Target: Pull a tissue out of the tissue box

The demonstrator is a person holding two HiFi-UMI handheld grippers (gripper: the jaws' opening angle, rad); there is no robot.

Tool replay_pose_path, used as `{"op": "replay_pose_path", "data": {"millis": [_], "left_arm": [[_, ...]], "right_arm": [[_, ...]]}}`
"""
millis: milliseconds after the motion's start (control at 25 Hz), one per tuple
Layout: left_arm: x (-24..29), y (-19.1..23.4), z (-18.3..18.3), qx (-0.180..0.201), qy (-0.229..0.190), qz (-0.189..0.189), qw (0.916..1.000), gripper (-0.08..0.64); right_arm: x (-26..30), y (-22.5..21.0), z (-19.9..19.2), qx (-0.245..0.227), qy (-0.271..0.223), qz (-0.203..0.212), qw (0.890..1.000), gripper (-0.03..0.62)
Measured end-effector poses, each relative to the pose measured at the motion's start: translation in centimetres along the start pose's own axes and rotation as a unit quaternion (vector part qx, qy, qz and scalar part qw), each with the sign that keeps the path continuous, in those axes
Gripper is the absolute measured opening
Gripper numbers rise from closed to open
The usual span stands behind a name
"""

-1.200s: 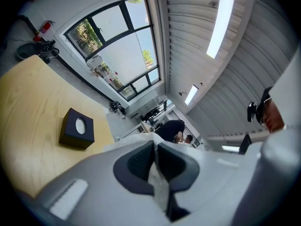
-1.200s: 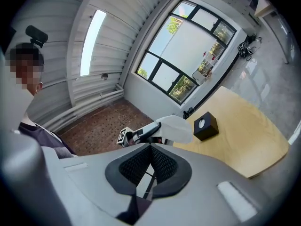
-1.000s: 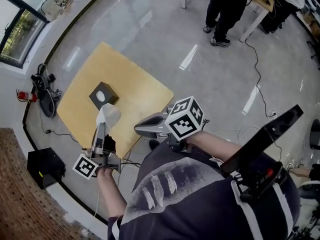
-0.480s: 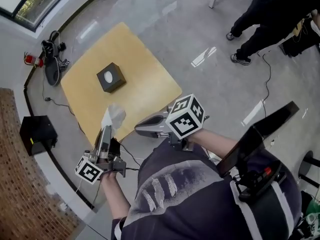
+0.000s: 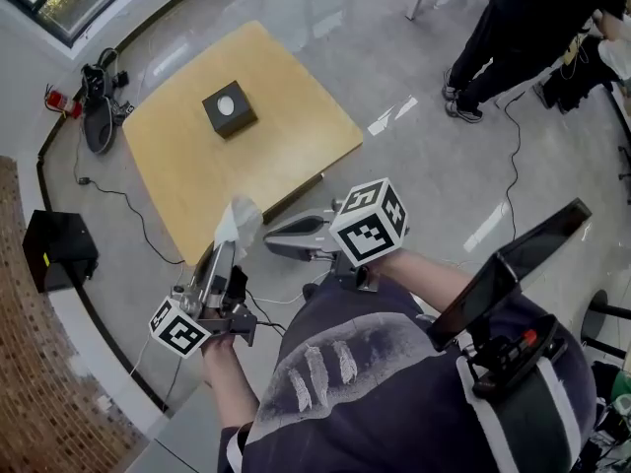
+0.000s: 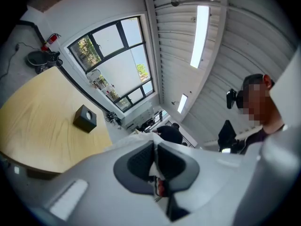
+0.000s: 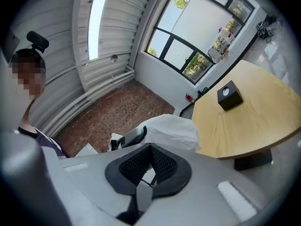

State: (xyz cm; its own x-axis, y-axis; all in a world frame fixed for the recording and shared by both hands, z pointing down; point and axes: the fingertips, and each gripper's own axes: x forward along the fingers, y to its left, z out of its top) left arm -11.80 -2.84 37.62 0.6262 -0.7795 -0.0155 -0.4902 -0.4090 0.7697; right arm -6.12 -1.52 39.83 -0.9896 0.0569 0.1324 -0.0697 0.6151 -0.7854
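Note:
The black tissue box (image 5: 228,109) stands on the round wooden table (image 5: 286,136), far from both grippers. My left gripper (image 5: 229,248) is off the table's near edge, shut on a white tissue (image 5: 240,222) that sticks up past its tips. In the left gripper view the jaws (image 6: 155,146) are pressed together on the tissue (image 6: 139,135), with the box (image 6: 85,118) small in the distance. My right gripper (image 5: 269,235) hovers beside the left one, shut and holding nothing. The right gripper view shows its pads meeting (image 7: 150,148), the tissue (image 7: 171,130) just beyond, and the box (image 7: 229,96) on the table.
Grey polished floor surrounds the table. A black case (image 5: 59,249) sits by the brick wall at left, cables and gear (image 5: 96,106) lie near the window, and a person in dark clothes (image 5: 523,37) stands at the top right.
Both grippers have drawn back from the table with the tissue still in the left one. The table and box now lie farther away, and the left gripper is past the table's edge.

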Motion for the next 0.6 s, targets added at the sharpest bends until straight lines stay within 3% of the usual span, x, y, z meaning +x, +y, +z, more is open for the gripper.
{"op": "replay_pose_path", "data": {"millis": [360, 600], "left_arm": [[-7.0, -3.7, -2.5, 0.003, 0.011, -0.071, 0.9974, 0.003], [-7.9, -6.9, -3.4, 0.008, 0.014, -0.114, 0.9934, 0.003]], "right_arm": [[1.4, 6.7, -5.0, -0.047, -0.075, -0.056, 0.994, -0.003], [0.3, 9.7, -6.8, -0.06, -0.083, -0.078, 0.992, -0.003]]}}
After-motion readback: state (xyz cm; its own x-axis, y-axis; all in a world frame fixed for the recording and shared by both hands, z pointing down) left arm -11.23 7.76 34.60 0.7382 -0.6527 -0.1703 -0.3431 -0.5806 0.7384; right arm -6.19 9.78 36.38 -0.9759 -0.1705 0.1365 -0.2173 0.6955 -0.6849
